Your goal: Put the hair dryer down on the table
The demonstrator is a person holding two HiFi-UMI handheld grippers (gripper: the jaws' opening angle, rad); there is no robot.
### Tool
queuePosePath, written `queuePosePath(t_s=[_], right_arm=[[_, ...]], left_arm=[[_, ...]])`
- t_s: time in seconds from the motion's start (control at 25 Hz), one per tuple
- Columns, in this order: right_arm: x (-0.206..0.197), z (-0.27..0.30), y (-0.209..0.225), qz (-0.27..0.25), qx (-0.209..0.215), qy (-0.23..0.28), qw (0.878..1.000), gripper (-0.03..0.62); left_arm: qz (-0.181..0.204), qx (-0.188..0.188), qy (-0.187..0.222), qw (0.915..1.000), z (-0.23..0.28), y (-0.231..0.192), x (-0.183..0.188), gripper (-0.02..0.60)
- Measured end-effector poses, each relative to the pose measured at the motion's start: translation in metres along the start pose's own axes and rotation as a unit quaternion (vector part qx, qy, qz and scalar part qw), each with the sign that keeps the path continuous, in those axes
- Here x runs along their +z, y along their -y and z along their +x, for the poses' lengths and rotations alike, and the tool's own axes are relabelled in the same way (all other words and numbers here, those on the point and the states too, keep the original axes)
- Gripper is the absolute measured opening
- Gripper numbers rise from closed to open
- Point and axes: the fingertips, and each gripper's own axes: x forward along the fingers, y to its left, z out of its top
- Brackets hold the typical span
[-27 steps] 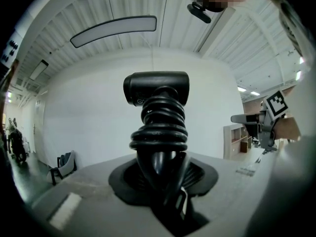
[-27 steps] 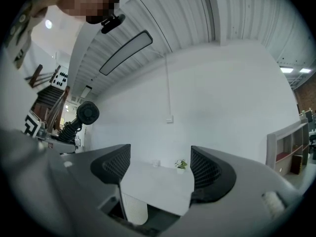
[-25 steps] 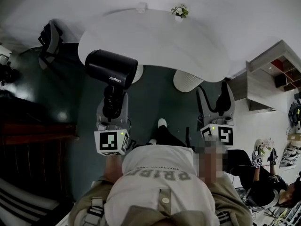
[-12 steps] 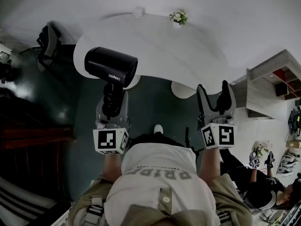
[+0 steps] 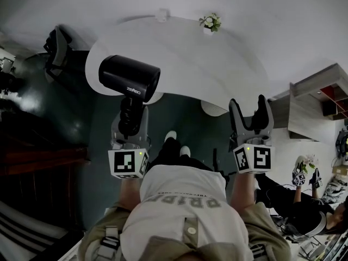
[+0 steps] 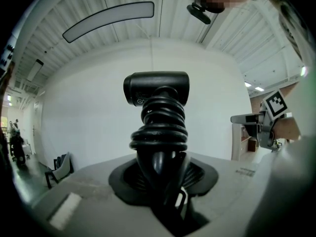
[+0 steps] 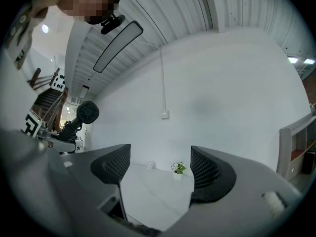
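A black hair dryer [image 5: 129, 78] stands upright in my left gripper [image 5: 130, 125], its barrel over the near left edge of the white table [image 5: 185, 53]. The jaws are shut on its handle, which has the black cord wound round it [image 6: 159, 127]. In the left gripper view the dryer's barrel [image 6: 156, 88] is at the top of the handle. My right gripper [image 5: 249, 116] is open and empty, held at the table's near right edge. The right gripper view shows its two black pads [image 7: 115, 165] apart, with the table [image 7: 153, 191] between them and the hair dryer [image 7: 85, 114] at far left.
A small potted plant [image 5: 210, 22] and a small white object [image 5: 161, 15] sit at the table's far edge. A black chair [image 5: 57, 45] stands to the left of the table. A white round stool [image 5: 213, 108] is partly under the table. Shelving [image 5: 312, 99] lies to the right.
Both grippers have come closer to the table, and the right one has risen higher in the head view. The hair dryer stays gripped in the left gripper.
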Motion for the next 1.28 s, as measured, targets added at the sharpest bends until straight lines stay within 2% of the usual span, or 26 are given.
queuePosePath(t_s=[0.32,0.52,0.84,1.08,1.28], right_arm=[[-0.006,0.039,-0.003,0.009,-0.014,-0.002,1.0,0.368],[-0.002,0.088,-0.006,0.011,-0.032,-0.008,0.999,0.368],[0.002,0.106,-0.008,-0.003,-0.057,0.013,0.998,0.368],[0.006,0.14,-0.012,-0.011,-0.07,0.01,0.997,0.368],[-0.001,0.159,-0.015,-0.002,-0.063,0.004,0.998,0.368]], left_arm=[[0.006,-0.022,-0.003,0.9997,0.042,-0.024,0.005,0.146],[0.014,-0.043,-0.007,0.999,0.088,-0.058,0.017,0.146],[0.015,-0.066,0.014,0.9976,0.121,-0.076,0.021,0.146],[0.014,-0.092,0.002,0.9956,0.158,-0.097,0.017,0.146],[0.031,-0.123,-0.013,0.9918,0.177,-0.101,0.007,0.146]])
